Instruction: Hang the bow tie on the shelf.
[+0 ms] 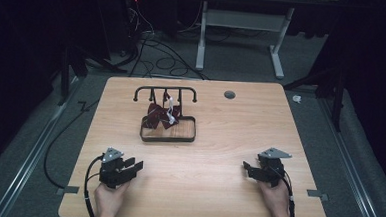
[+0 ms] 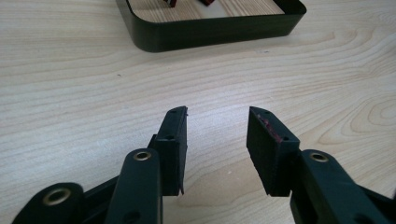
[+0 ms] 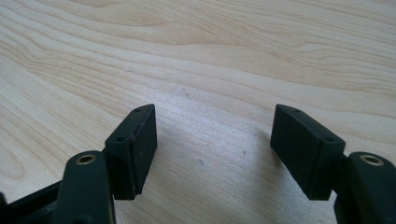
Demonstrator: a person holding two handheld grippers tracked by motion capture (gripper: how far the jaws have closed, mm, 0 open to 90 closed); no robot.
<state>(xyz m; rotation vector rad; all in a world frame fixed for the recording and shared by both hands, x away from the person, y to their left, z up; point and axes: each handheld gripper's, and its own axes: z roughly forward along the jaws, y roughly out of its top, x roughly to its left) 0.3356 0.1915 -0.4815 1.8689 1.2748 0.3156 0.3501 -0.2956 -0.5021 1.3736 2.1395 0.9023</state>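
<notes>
A black tray [image 1: 168, 136] with a wooden floor sits at the middle back of the table, holding dark red pieces [image 1: 158, 115] with a white scrap among them. Behind it stands a small black rack [image 1: 165, 90] with hooks. My left gripper [image 1: 134, 165] rests near the table's front left, held by a hand, jaws apart and empty; in the left gripper view [image 2: 217, 114] the tray's near wall [image 2: 210, 32] lies ahead of them. My right gripper [image 1: 246, 170] rests at the front right, open over bare wood [image 3: 213, 112].
The wooden table [image 1: 230, 125] has a round grey grommet [image 1: 229, 95] near its back edge. Cables lie on the floor behind, beside a white desk frame [image 1: 279, 48]. Tape marks [image 1: 316, 194] stick at the table's front corners.
</notes>
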